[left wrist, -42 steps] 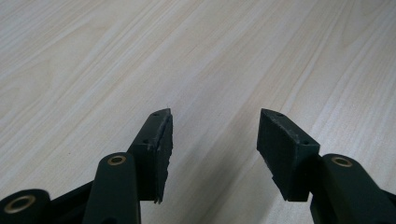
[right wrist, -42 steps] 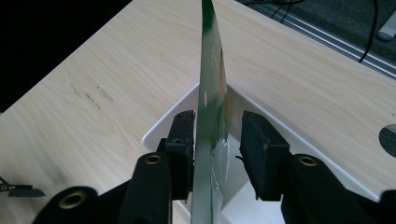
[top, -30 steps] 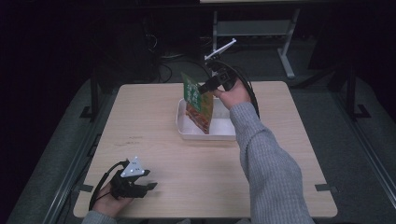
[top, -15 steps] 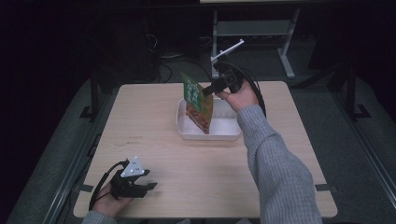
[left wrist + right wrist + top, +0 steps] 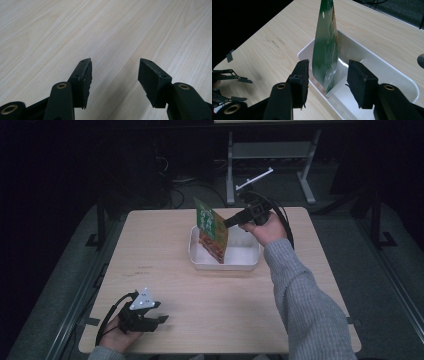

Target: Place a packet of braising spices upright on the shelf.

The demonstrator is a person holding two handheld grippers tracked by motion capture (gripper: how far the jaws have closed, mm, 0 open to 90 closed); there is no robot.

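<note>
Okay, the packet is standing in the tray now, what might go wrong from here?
The green packet stands tilted on its edge in the white tray, and the right tongs, which have just been opening, no longer press on it, so it may topple over. It stands between the pads, so pulling back carelessly might catch it and tip it out.

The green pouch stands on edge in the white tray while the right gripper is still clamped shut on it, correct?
Not quite. The green pouch does stand on edge in the white tray, but the right gripper is not clamped on it: its jaws have just been opening, and the right gripper view shows gaps between both pads and the pouch.
</note>
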